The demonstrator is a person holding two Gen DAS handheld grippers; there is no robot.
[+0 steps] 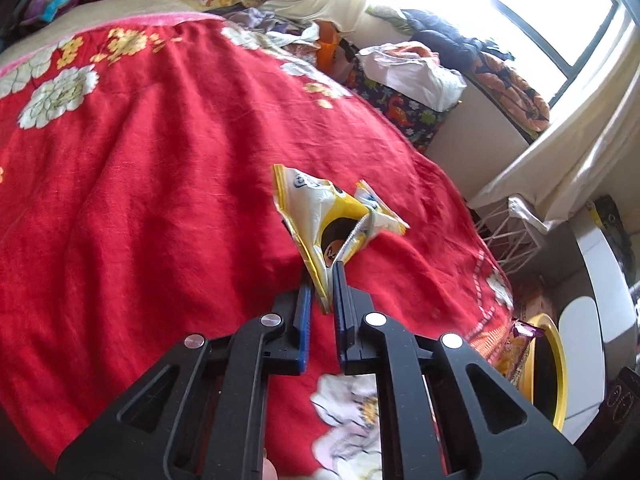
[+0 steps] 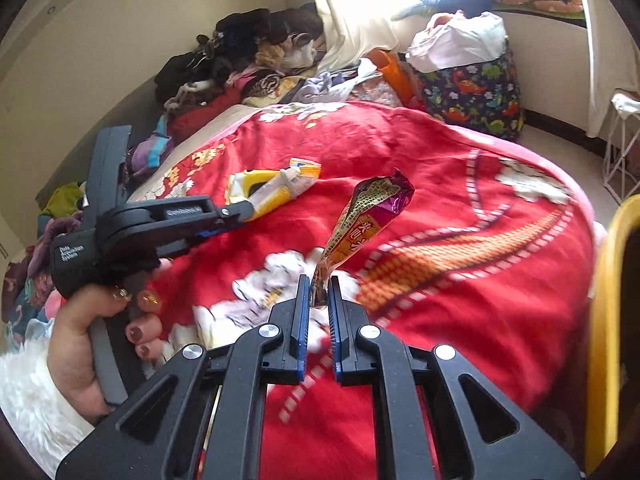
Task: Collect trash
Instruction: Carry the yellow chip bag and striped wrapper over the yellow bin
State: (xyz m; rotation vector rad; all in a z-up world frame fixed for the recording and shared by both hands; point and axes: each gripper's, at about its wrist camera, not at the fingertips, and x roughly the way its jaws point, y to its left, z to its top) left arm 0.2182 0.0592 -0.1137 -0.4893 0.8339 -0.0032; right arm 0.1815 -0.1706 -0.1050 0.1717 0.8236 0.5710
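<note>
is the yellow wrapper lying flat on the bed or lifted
Lifted at one end: the left gripper is shut on the yellow wrapper, which stands crumpled above the red blanket.

Daylight from window (image 1: 556, 12), blown out to white glare; bedspread (image 1: 160, 184) evenly lit; fisheye bending, dark corners; slight motion blur low down.

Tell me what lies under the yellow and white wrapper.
Under the yellow and white wrapper, pinched by the left gripper, only the red floral blanket shows. Whatever is beneath the blanket is covered.
</note>
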